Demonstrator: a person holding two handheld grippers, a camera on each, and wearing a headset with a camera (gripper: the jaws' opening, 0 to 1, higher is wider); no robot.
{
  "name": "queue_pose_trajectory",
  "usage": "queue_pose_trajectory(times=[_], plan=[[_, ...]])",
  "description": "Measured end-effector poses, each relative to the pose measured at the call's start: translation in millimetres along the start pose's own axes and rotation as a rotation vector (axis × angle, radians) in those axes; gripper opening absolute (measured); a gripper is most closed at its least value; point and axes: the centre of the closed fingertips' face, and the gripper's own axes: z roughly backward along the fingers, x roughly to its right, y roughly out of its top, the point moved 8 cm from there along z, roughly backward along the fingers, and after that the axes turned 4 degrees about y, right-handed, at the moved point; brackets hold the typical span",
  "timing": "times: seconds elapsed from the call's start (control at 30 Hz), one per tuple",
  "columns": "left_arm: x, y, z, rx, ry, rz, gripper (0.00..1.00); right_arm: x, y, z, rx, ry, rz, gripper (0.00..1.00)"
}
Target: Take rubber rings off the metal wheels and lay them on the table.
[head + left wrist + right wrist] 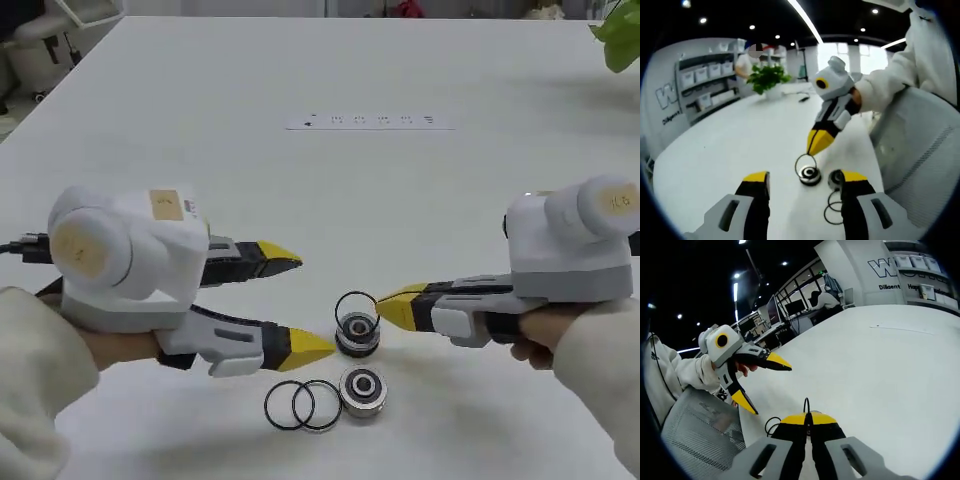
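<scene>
The white surface (300, 180) already held two rubber rings (303, 405) near its front edge, beside one wheel (362, 390). Your right gripper (392, 306) was clamped on a third ring (356, 308), held upright just above the other wheel (357, 335) and not yet laid down. Your left gripper (306, 304) hung released.

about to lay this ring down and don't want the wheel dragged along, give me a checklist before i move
1. Right gripper shut on the rubber ring: ok.
2. Ring clear of the far wheel: cannot tell, its lower edge meets the wheel's top.
3. Left gripper steadying that wheel: not ok, jaws open and apart from it.
4. Bare table to lay it on: ok, near the two laid rings.
5. Near wheel stripped: cannot tell.
</scene>
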Motion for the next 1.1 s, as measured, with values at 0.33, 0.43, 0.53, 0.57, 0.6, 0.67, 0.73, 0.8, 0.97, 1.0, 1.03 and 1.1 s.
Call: queue_pose_trajectory(times=[0.33, 0.43, 0.53, 0.57, 0.6, 0.67, 0.73, 0.8, 0.97, 1.0, 1.03, 1.1], plan=[[3.1, 0.9, 23.5, 0.021, 0.050, 0.031, 0.71, -8.5, 6.1, -1.6, 0.019, 0.026, -0.005, 0.00], [5.3, -1.9, 30.2, 0.029, 0.063, 0.054, 0.72, -12.9, 8.2, -3.0, 0.023, 0.039, -0.002, 0.00], [7.9, -4.3, 34.3, 0.027, 0.072, 0.064, 0.73, -17.1, 9.2, -5.0, 0.020, 0.052, 0.003, 0.00], [8.7, -4.7, 35.4, 0.026, 0.073, 0.065, 0.73, -18.1, 9.2, -5.4, 0.018, 0.054, 0.003, 0.00], [9.7, -5.0, 37.1, 0.026, 0.076, 0.066, 0.73, -19.7, 9.3, -6.1, 0.016, 0.060, 0.005, 0.00], [11.5, -5.6, 39.9, 0.029, 0.081, 0.071, 0.73, -21.3, 9.3, -6.9, 0.015, 0.064, 0.005, 0.00], [13.0, -6.4, 41.8, 0.030, 0.084, 0.075, 0.73, -21.9, 9.4, -7.9, 0.013, 0.073, 0.006, 0.00], [14.8, -8.2, 43.6, 0.025, 0.085, 0.079, 0.73, -23.7, 8.9, -9.1, 0.009, 0.081, 0.006, 0.00], [17.3, -11.2, 47.3, 0.015, 0.090, 0.084, 0.72, -28.2, 6.5, -13.4, -0.010, 0.096, 0.017, 0.00], [17.5, -11.1, 47.7, 0.016, 0.091, 0.085, 0.72, -29.8, 5.6, -14.7, -0.016, 0.099, 0.019, 0.00], [17.8, -11.0, 48.2, 0.016, 0.093, 0.086, 0.72, -31.1, 4.8, -15.5, -0.021, 0.104, 0.020, 0.00], [18.1, -10.4, 48.9, 0.017, 0.094, 0.084, 0.72, -33.9, 3.0, -17.5, -0.029, 0.110, 0.025, 0.00]])
